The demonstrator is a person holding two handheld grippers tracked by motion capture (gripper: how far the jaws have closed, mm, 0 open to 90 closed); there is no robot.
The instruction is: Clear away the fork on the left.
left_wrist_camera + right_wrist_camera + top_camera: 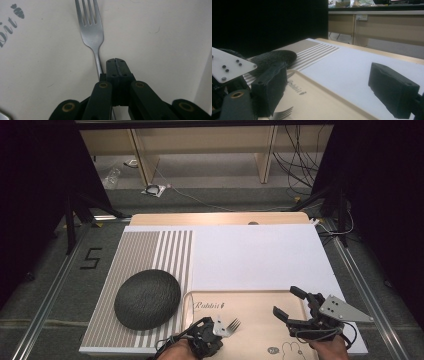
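Beside the tray, a dark dome flanks the fork.

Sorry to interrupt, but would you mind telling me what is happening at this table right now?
A person works with a hand-held gripper in each hand. The left hand-held gripper is shut on the handle of a fork, held over a beige tray printed with a rabbit. The right hand-held gripper is open over the tray's right side, holding nothing. A dark round bowl lies upside down on the striped mat beside the tray.
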